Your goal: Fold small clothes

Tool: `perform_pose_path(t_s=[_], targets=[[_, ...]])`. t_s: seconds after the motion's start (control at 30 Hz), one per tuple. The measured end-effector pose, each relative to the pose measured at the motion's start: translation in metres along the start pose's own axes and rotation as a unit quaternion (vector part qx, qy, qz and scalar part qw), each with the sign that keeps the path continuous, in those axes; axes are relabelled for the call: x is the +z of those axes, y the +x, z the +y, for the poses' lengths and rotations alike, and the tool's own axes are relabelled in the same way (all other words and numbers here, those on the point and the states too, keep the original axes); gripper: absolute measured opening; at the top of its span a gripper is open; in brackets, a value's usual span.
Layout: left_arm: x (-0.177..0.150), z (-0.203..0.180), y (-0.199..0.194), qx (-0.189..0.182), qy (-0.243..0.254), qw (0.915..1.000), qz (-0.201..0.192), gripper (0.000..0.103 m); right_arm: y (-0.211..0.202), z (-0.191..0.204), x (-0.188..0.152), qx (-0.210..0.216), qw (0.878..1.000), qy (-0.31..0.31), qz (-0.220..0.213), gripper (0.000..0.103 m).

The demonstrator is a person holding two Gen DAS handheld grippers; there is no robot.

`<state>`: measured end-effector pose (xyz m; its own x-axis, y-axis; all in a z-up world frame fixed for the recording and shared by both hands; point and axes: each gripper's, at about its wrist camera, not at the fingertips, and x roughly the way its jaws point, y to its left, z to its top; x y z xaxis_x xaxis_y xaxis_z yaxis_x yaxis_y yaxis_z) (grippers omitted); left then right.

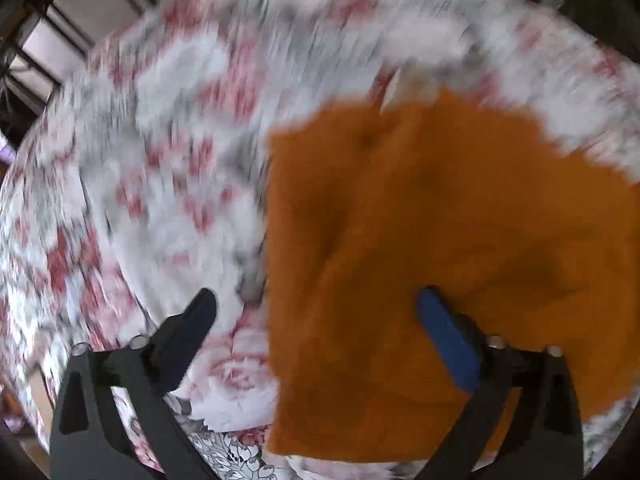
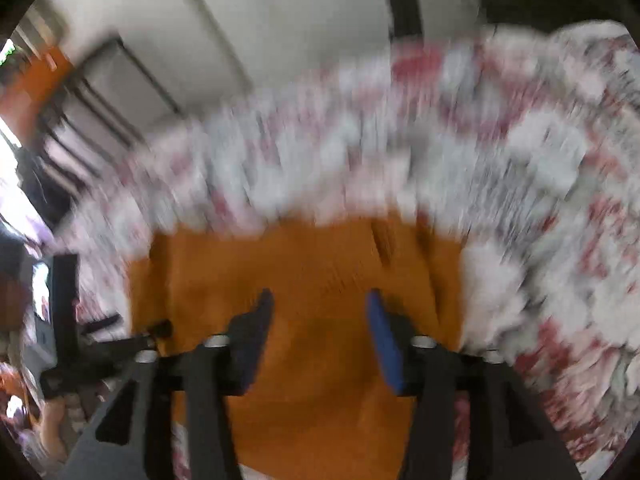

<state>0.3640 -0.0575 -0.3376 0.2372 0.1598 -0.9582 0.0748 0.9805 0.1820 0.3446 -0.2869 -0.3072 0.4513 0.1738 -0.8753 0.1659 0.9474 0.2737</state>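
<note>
An orange garment lies spread flat on a floral bedspread, with a pale label at its far edge. My left gripper hangs open and wide over the garment's left edge, one finger above the bedspread and the other above the orange cloth. In the right wrist view my right gripper stands open over the middle of the garment, and no cloth is pinched between its blue pads. Both views are blurred.
The red, white and grey bedspread stretches around the garment on all sides. A pale wall with dark frames stands behind the bed. Dark window bars show at the far left. A blurred black frame sits at the left edge.
</note>
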Motion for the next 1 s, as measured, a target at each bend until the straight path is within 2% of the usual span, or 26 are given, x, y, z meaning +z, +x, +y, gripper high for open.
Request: perform_pose_path(t_s=[0.03, 0.1, 0.13, 0.2, 0.27, 0.33, 0.4, 0.43, 0.47, 0.53, 0.6, 0.67, 0.73, 0.8, 0.83, 0.87, 1.0], targets=[[0.0, 0.006, 0.003, -0.011, -0.015, 0.9998, 0.01, 0.099, 0.012, -0.003, -0.004, -0.005, 1.0, -0.001, 0.026, 0.056], [0.003, 0.014, -0.001, -0.019, -0.034, 0.999, 0.02, 0.099, 0.012, -0.002, -0.007, -0.016, 1.0, -0.002, 0.013, 0.054], [0.003, 0.017, -0.008, -0.016, -0.045, 0.9988, 0.012, 0.098, 0.006, 0.002, -0.005, -0.022, 1.0, -0.005, 0.003, 0.054], [0.003, 0.017, -0.033, -0.028, -0.043, 0.9979, -0.041, 0.097, -0.02, 0.016, -0.002, -0.007, 0.998, -0.024, -0.052, 0.056], [0.002, 0.008, -0.049, -0.068, -0.027, 0.9951, -0.066, 0.098, -0.029, 0.029, 0.0, 0.002, 0.997, -0.047, -0.066, 0.064], [-0.002, -0.003, -0.046, -0.079, -0.014, 0.9952, -0.055, 0.098, -0.017, 0.04, -0.008, 0.01, 0.997, -0.063, -0.038, 0.066], [-0.01, -0.022, -0.017, -0.035, 0.025, 0.9991, -0.002, 0.099, 0.02, 0.051, -0.024, -0.003, 0.996, -0.087, 0.037, 0.075], [-0.015, -0.027, -0.004, -0.031, 0.037, 0.9987, 0.015, 0.099, 0.031, 0.057, -0.029, -0.02, 0.993, -0.108, 0.048, 0.079], [-0.018, -0.026, 0.001, -0.041, 0.024, 0.9988, 0.015, 0.099, 0.036, 0.067, -0.037, -0.048, 0.986, -0.155, 0.04, 0.085], [-0.016, -0.017, -0.003, -0.061, -0.009, 0.9977, 0.026, 0.099, 0.031, 0.079, -0.035, -0.065, 0.98, -0.188, 0.025, 0.085], [-0.015, -0.007, -0.02, -0.078, -0.031, 0.9965, 0.003, 0.099, 0.016, 0.079, -0.026, -0.04, 0.984, -0.171, -0.008, 0.085], [-0.015, -0.004, -0.031, -0.062, -0.036, 0.997, -0.027, 0.099, -0.001, 0.073, -0.009, -0.034, 0.989, -0.136, -0.054, 0.085], [-0.017, -0.009, -0.031, -0.044, -0.022, 0.9983, -0.031, 0.099, -0.002, 0.069, 0.005, -0.036, 0.991, -0.109, -0.067, 0.086], [-0.02, -0.02, -0.022, -0.017, 0.001, 0.9997, -0.018, 0.099, 0.014, 0.064, 0.011, -0.052, 0.994, -0.087, -0.035, 0.089], [-0.018, -0.026, -0.017, -0.008, 0.008, 0.9998, -0.019, 0.099, 0.033, 0.056, 0.006, -0.064, 0.995, -0.075, 0.005, 0.098], [-0.019, -0.031, -0.017, -0.002, 0.014, 0.9996, -0.026, 0.099, 0.049, 0.056, 0.006, -0.067, 0.995, -0.068, 0.03, 0.1], [-0.024, -0.045, -0.03, 0.017, 0.041, 0.9979, -0.047, 0.099, 0.042, 0.07, 0.005, -0.087, 0.992, -0.088, 0.025, 0.099]])
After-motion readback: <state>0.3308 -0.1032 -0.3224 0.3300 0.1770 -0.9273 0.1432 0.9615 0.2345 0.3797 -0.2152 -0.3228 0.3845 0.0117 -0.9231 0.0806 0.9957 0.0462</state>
